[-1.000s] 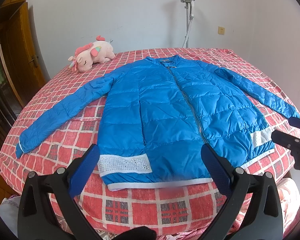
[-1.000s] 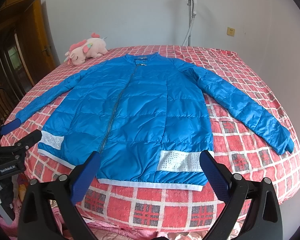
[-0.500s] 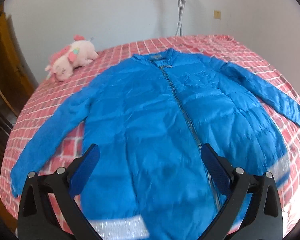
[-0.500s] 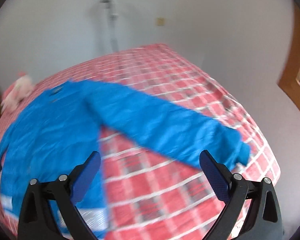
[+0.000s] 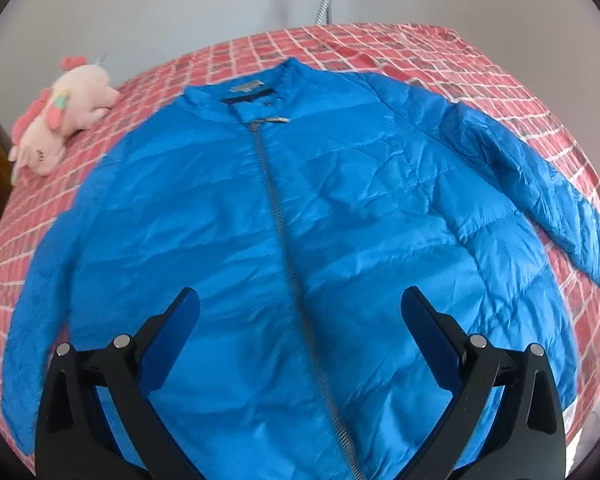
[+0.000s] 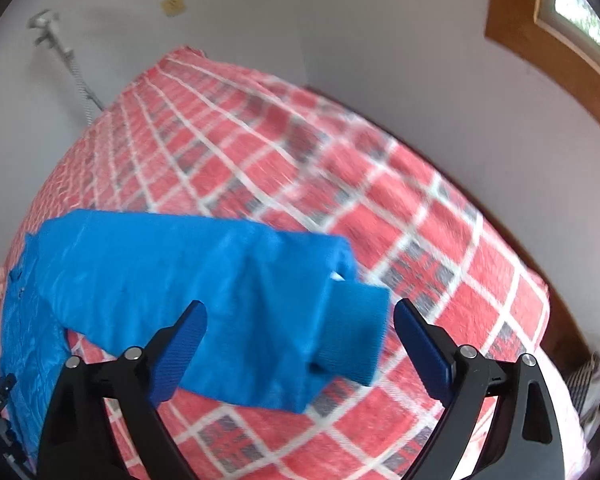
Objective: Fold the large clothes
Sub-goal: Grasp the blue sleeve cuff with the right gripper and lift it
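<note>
A blue puffer jacket (image 5: 228, 216) lies flat and zipped, front up, on a bed with a red checked cover (image 5: 380, 44). My left gripper (image 5: 300, 332) is open and empty, above the jacket's lower middle, astride the zipper (image 5: 276, 216). The jacket's right sleeve (image 5: 540, 184) stretches out to the right. In the right wrist view that sleeve (image 6: 172, 272) ends in a knit cuff (image 6: 356, 332). My right gripper (image 6: 300, 340) is open, with the cuff end between its spread fingers, not gripped.
A pink plush toy (image 5: 60, 116) lies at the bed's far left. A metal stand (image 6: 68, 64) leans at the wall behind the bed. The bed's right edge (image 6: 540, 292) runs along a white wall with a wooden window frame (image 6: 548, 40).
Both grippers have moved forward over the bed. The left one has closed in over the jacket's body. The right one has swung right and come down at the right sleeve's cuff.
</note>
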